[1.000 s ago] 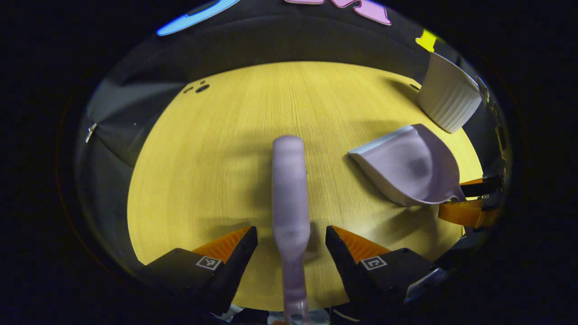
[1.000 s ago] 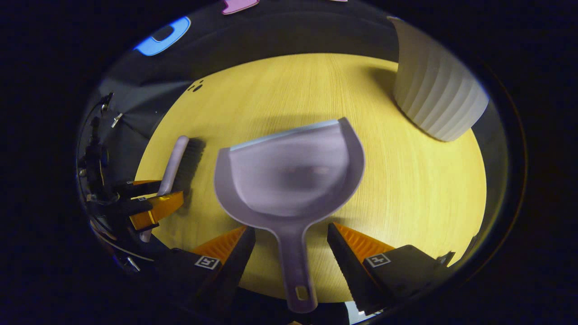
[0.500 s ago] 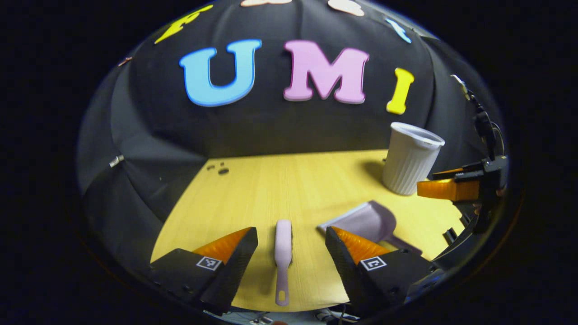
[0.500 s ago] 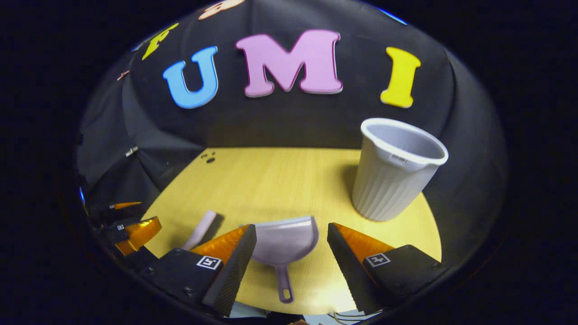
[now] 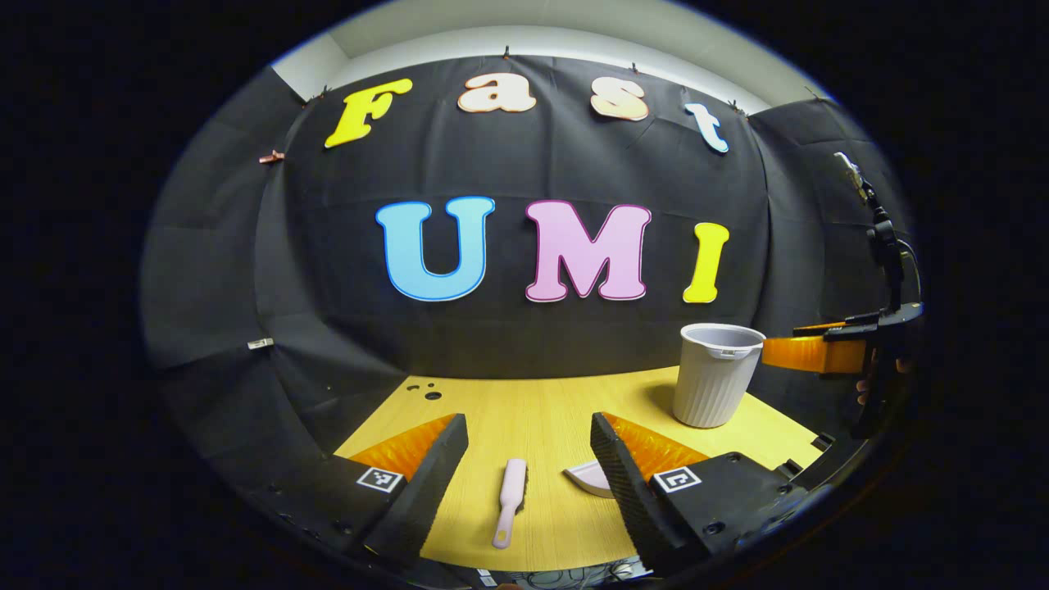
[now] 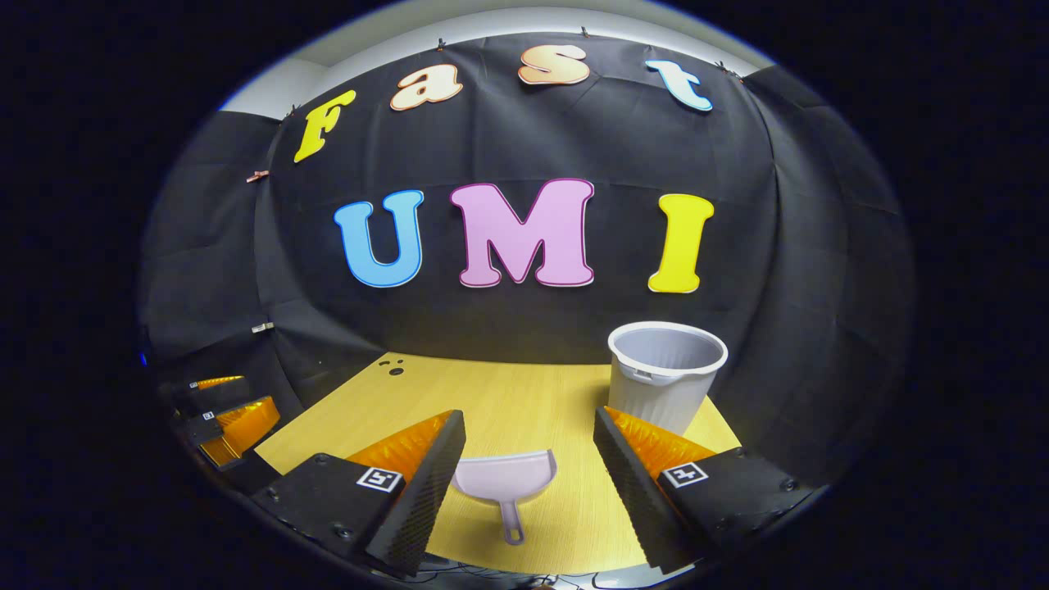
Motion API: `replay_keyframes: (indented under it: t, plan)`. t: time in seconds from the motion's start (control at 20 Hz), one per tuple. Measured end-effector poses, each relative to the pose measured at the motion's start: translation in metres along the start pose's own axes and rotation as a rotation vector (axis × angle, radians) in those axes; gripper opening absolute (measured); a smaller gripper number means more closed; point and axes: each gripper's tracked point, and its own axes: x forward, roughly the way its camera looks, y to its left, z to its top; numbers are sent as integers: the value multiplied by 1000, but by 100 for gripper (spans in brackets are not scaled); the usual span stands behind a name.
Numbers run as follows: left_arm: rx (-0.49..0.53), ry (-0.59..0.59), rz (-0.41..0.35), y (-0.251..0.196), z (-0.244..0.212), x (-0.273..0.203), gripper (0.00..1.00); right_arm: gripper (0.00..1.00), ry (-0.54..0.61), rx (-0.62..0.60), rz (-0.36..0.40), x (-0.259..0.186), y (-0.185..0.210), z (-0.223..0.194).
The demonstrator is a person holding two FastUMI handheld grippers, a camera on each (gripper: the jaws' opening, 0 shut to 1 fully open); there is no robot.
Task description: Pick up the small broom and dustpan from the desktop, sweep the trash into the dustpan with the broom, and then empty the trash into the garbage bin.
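A small lilac broom (image 5: 510, 510) lies flat on the yellow wooden desktop (image 5: 533, 414), handle toward me, seen between the fingers of my left gripper (image 5: 529, 475), which is open and held well above it. The lilac dustpan (image 6: 505, 482) rests on the desktop (image 6: 508, 401) with its handle pointing at me, below my open right gripper (image 6: 529, 471). An edge of the dustpan (image 5: 586, 478) peeks out beside a finger in the left gripper view. A white ribbed garbage bin (image 6: 665, 373) stands upright at the right rear of the desktop; the bin (image 5: 717, 373) also stands at the right in the left gripper view.
The other gripper (image 5: 819, 352) hovers at the right of the left gripper view, beside the bin. In the right gripper view the other gripper (image 6: 225, 414) sits at the far left. Small dark holes (image 6: 392, 369) mark the desktop's back left corner.
Both grippers have pulled back and up from the desktop. The broom and dustpan, close between the fingers a second ago, now lie small and far below; both stay put.
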Motion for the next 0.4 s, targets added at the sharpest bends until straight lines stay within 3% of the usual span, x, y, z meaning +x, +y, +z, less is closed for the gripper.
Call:
replay_keyframes:
  t: [0.2,0.4]
  plan:
    - [-47,108,-22,-22,-46,-23,95,99,31,62,-53,-14,-30,-32]
    - [-16,106,16,-24,-47,-23,95,99,77,84,-73,-16,-56,-51]
